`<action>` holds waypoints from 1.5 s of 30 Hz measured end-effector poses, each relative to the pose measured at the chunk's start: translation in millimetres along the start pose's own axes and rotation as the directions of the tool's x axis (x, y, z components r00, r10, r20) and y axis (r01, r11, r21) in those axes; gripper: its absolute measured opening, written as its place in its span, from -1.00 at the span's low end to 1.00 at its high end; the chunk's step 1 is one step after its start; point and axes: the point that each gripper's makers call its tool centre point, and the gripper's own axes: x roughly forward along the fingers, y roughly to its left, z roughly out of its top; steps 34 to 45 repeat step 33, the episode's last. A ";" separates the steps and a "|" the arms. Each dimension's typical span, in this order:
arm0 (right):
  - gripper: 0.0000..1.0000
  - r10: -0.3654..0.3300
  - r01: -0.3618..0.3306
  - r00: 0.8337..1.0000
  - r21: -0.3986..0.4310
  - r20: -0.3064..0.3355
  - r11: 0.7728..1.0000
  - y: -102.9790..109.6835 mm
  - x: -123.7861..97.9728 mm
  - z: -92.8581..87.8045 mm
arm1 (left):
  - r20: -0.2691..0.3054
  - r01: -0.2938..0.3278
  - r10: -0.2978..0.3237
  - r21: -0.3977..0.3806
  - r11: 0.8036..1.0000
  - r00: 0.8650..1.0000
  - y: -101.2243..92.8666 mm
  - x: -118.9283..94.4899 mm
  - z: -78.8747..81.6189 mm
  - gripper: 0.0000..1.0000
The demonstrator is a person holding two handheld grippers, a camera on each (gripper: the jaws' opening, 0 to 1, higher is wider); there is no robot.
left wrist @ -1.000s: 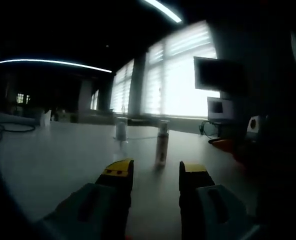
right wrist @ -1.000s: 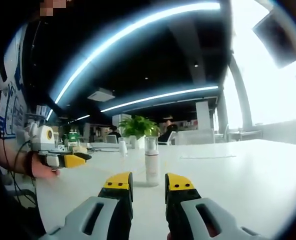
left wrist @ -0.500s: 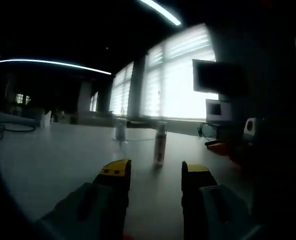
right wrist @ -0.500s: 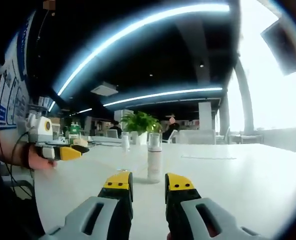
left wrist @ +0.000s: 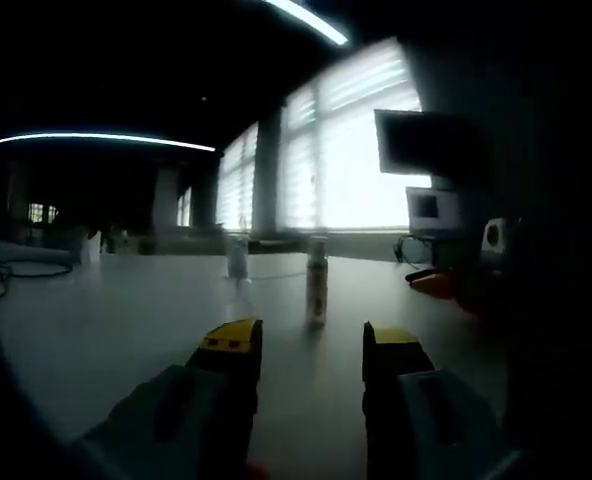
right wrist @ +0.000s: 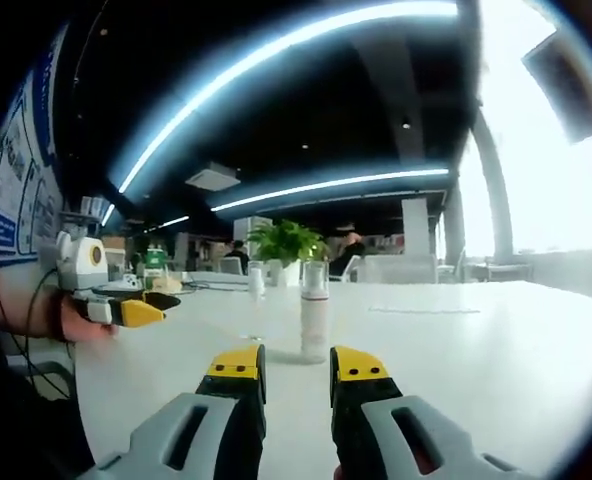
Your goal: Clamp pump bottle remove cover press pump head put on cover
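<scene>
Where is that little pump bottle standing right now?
The pump bottle stands upright on the white table, just ahead of the right tool; in the left gripper view it stands ahead of the left tool.

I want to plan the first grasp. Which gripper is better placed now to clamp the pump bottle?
Probably the right gripper. In its view the pump bottle stands upright on the table, close ahead and about centred between the open jaws. From the left gripper, the bottle looks farther away.
</scene>
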 end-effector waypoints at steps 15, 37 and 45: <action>-0.61 0.000 0.000 1.000 -0.027 -0.013 1.000 -3.1 2.4 -3.9 | 0.028 0.044 -0.042 -0.053 0.998 0.999 -7.8 -1.9 4.8 -0.37; -0.61 0.002 -0.002 1.000 -0.031 -0.014 1.000 -0.3 0.6 -2.3 | 0.033 0.008 -0.007 -0.047 0.999 0.999 -1.1 -3.9 5.9 -0.37; -0.61 0.002 -0.002 1.000 -0.031 -0.014 1.000 -0.3 0.6 -2.3 | 0.033 0.008 -0.007 -0.047 0.999 0.999 -1.1 -3.9 5.9 -0.37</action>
